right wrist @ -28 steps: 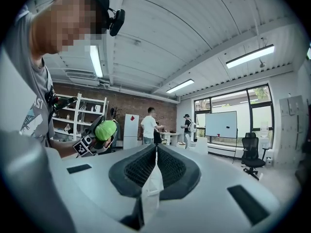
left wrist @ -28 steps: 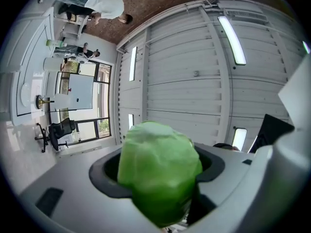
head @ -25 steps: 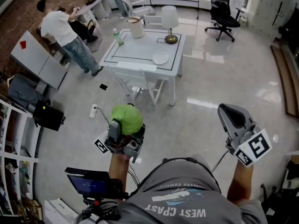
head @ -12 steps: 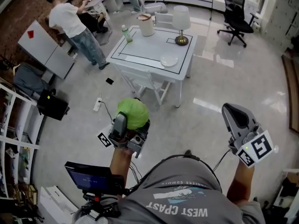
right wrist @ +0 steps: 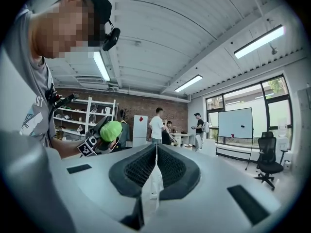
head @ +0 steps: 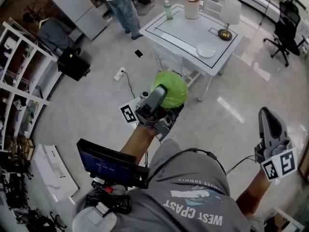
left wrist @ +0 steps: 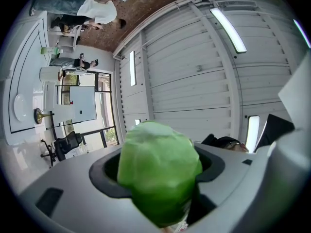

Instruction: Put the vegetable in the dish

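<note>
Presently the vegetable (head: 175,87) is clamped in the left gripper (head: 159,96), well short of the table (head: 186,30) bearing the dish (head: 205,50), the right gripper (head: 270,122) is closed on nothing, and carriage to the dish is judged outstanding.

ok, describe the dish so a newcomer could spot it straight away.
Find the white table with the black line round its top. The dish is the small round white plate near the table's edge, close to the lamp. It is the only low, flat thing there; the lamp, pail and green bottle stand tall.
</note>
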